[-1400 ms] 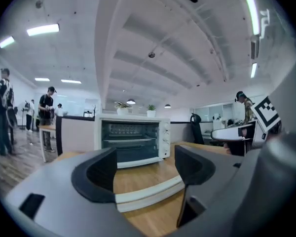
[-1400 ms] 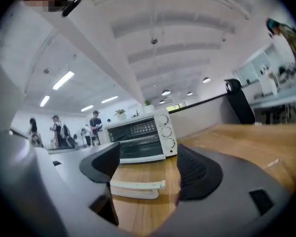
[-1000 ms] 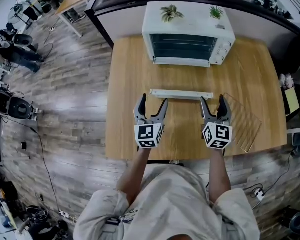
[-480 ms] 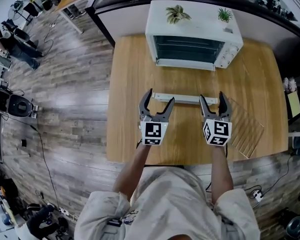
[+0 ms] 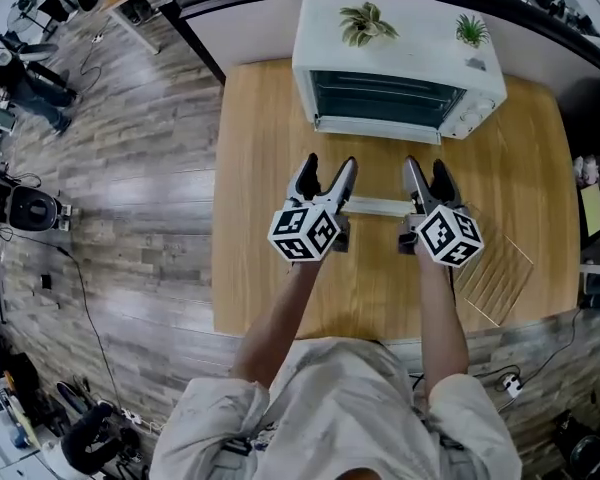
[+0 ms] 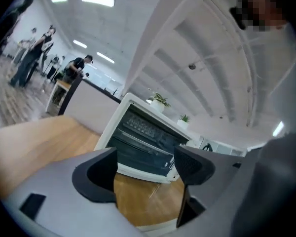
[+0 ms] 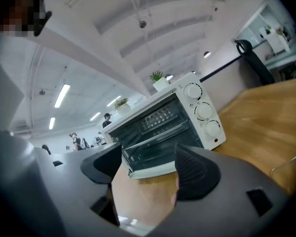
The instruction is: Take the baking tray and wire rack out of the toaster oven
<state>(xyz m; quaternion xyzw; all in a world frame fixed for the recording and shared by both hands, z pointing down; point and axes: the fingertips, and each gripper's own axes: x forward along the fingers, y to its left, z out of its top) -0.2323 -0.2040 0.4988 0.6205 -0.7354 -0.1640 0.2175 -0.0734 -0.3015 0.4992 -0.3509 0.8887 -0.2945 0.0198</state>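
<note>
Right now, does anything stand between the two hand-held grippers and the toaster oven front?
Only a white bar, lying across the table at the tips of the left hand-held gripper and right hand-held gripper. Past it I see only table up to the toaster oven. The wire rack lies aside, rightward.

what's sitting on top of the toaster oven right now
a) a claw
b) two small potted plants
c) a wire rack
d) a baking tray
b: the head view shows two small potted plants standing on the white top of the toaster oven, one toward each end.
</note>
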